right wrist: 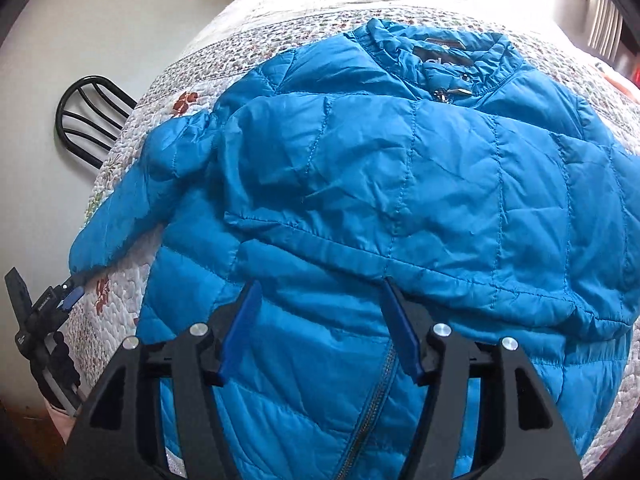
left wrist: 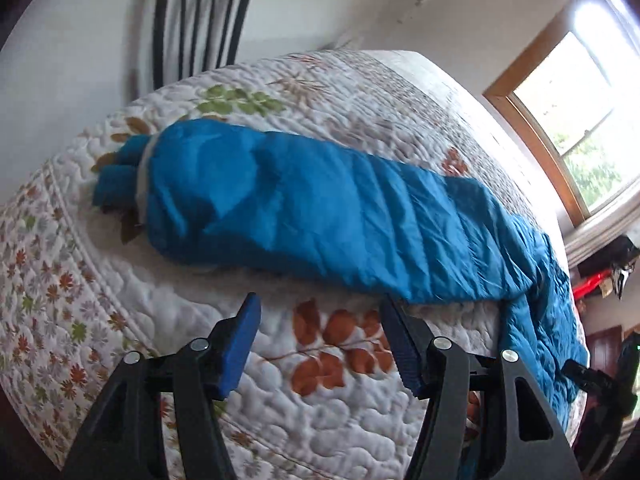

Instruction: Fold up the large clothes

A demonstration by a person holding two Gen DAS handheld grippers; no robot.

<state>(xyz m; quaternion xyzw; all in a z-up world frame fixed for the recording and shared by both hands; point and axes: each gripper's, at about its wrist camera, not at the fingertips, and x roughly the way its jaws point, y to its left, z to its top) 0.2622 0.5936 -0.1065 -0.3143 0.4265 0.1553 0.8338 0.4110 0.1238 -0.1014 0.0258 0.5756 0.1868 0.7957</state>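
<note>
A blue quilted puffer jacket (right wrist: 400, 184) lies spread on a bed, front side up, with its collar (right wrist: 440, 48) toward the far edge and its zipper (right wrist: 376, 392) running down toward the near edge. One sleeve (right wrist: 420, 152) is folded across the chest, its lower edge making a seam-like line over the body panel. The other sleeve (right wrist: 132, 208) stretches out to the side onto the quilt, and in the left wrist view that sleeve (left wrist: 320, 216) runs long across the bed, ending in a cuff (left wrist: 120, 176) with a pale band beside it.

The right hand-held gripper (right wrist: 320, 312) hovers just above the jacket's lower front, near the folded sleeve's edge, its blue-padded jaws wide apart and holding nothing. The left hand-held gripper (left wrist: 320, 324) is over bare quilt, just short of the outstretched sleeve, also spread wide and empty; from the right wrist view it shows at the bed's side (right wrist: 60, 300).

The bed is covered by a white quilted bedspread (left wrist: 200, 312) printed with rust and green leaves and a small-flower border (left wrist: 52, 280). A black metal chair back (left wrist: 200, 20) stands against the white wall behind the bed. A wood-framed window (left wrist: 568, 120) lets in bright daylight at the right of the left wrist view, with dark and red items (left wrist: 600, 280) blurred below it.
</note>
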